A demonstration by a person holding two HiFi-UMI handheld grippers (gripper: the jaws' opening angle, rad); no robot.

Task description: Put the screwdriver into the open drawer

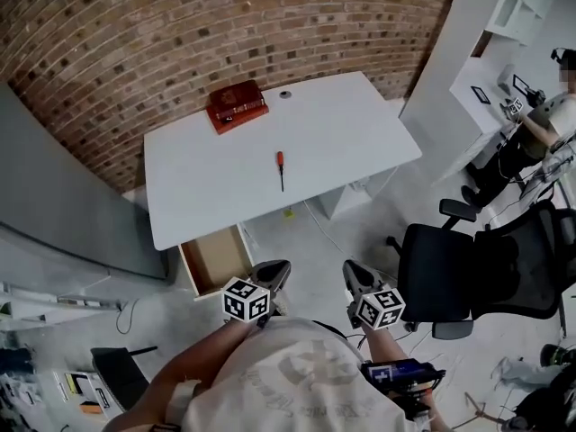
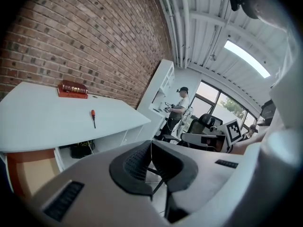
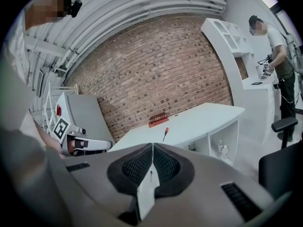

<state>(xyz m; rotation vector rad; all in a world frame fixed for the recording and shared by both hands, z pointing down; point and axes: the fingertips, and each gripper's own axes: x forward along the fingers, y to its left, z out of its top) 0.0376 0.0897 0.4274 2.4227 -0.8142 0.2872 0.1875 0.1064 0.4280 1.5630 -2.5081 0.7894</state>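
A screwdriver with an orange handle and dark shaft lies alone near the middle of the white desk. It also shows small in the left gripper view, screwdriver, and in the right gripper view, screwdriver. Under the desk's near left corner an open drawer shows its pale wooden inside, drawer. My left gripper and right gripper hang side by side in front of the desk, well short of it. Both are shut with nothing between the pads.
A red book lies at the desk's far edge by the brick wall, a small round object beside it. A black office chair stands right of me. A grey cabinet is at left. A person stands at a far counter.
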